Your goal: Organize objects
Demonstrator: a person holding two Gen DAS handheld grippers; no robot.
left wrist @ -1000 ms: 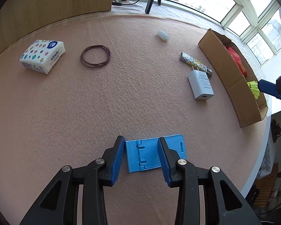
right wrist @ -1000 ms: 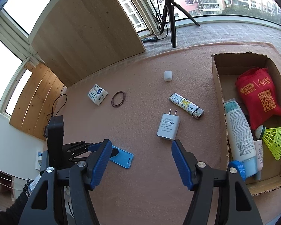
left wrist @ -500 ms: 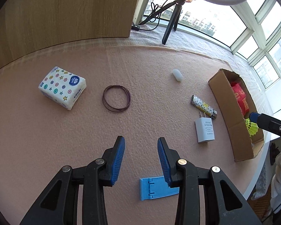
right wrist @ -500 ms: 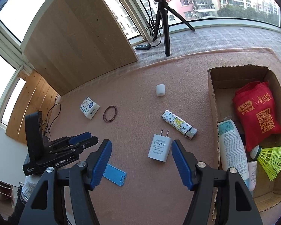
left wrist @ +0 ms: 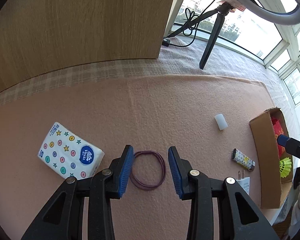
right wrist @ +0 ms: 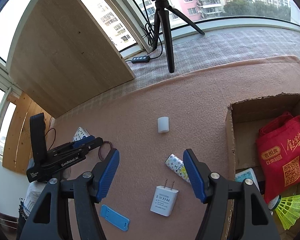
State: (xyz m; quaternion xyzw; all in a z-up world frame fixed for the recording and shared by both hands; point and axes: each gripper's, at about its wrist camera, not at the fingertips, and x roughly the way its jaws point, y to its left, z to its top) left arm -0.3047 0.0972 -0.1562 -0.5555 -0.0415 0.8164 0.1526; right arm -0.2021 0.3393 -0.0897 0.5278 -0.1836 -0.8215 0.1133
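We read the step in hand as approach to a pick. Left gripper point(left wrist: 150, 169) empty, jaws spread, hovering with the purple hair tie point(left wrist: 148, 171) framed between them; tie lies flat on the pink mat point(left wrist: 170, 104), just beside the tissue pack point(left wrist: 70, 153) toward the mat's left edge. Right gripper point(right wrist: 150, 177) also spread and empty, above the white charger point(right wrist: 164, 201) and patterned lighter point(right wrist: 177, 167). Cardboard box point(right wrist: 231, 140) sits at the mat's right edge, partly filled. Next move, as we judge it: lower the left gripper until the pads straddle the thin loop, close, carry to the box. Tie is flat and slack, so it may slip.
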